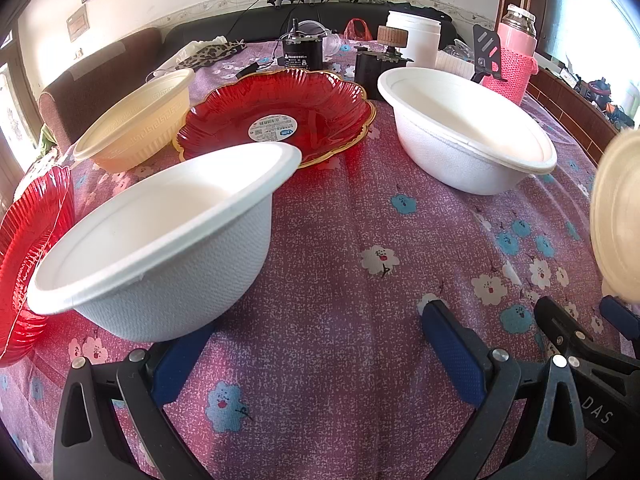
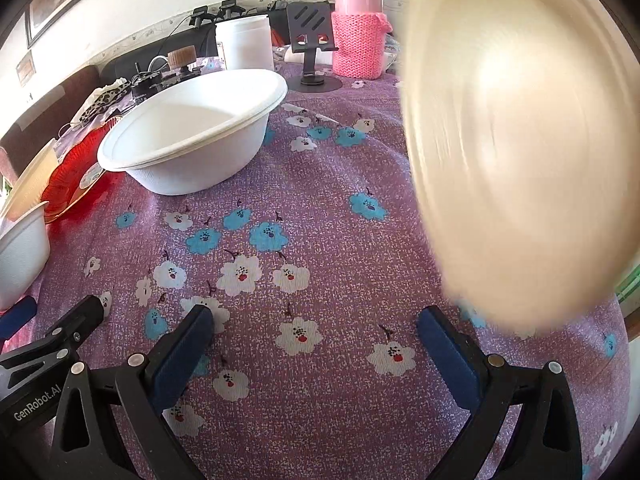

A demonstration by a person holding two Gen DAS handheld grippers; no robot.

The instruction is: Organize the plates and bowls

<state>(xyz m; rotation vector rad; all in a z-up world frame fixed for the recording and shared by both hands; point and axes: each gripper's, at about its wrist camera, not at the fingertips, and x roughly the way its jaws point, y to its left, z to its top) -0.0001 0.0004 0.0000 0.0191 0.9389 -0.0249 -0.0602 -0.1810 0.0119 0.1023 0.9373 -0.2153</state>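
Observation:
My left gripper point(image 1: 316, 328) is open above the floral cloth. A white foam bowl point(image 1: 160, 240) sits tilted over its left finger, touching it; no grip shows. A second white bowl point(image 1: 468, 128) stands far right, also in the right wrist view point(image 2: 196, 124). A red glass plate point(image 1: 280, 116) lies in the middle, another red plate point(image 1: 28, 248) at the left edge, a cream bowl point(image 1: 136, 120) behind. My right gripper point(image 2: 316, 332) is open. A blurred cream bowl point(image 2: 520, 140) is tipped on edge beside its right finger; it also shows in the left view point(image 1: 618, 216).
At the table's back stand a pink knitted-sleeve flask point(image 1: 516, 52), a white jar point(image 1: 414, 36), a black phone stand point(image 2: 312, 36), a small black motor point(image 1: 302, 54) and cables. A dark sofa point(image 1: 100, 76) runs behind the table.

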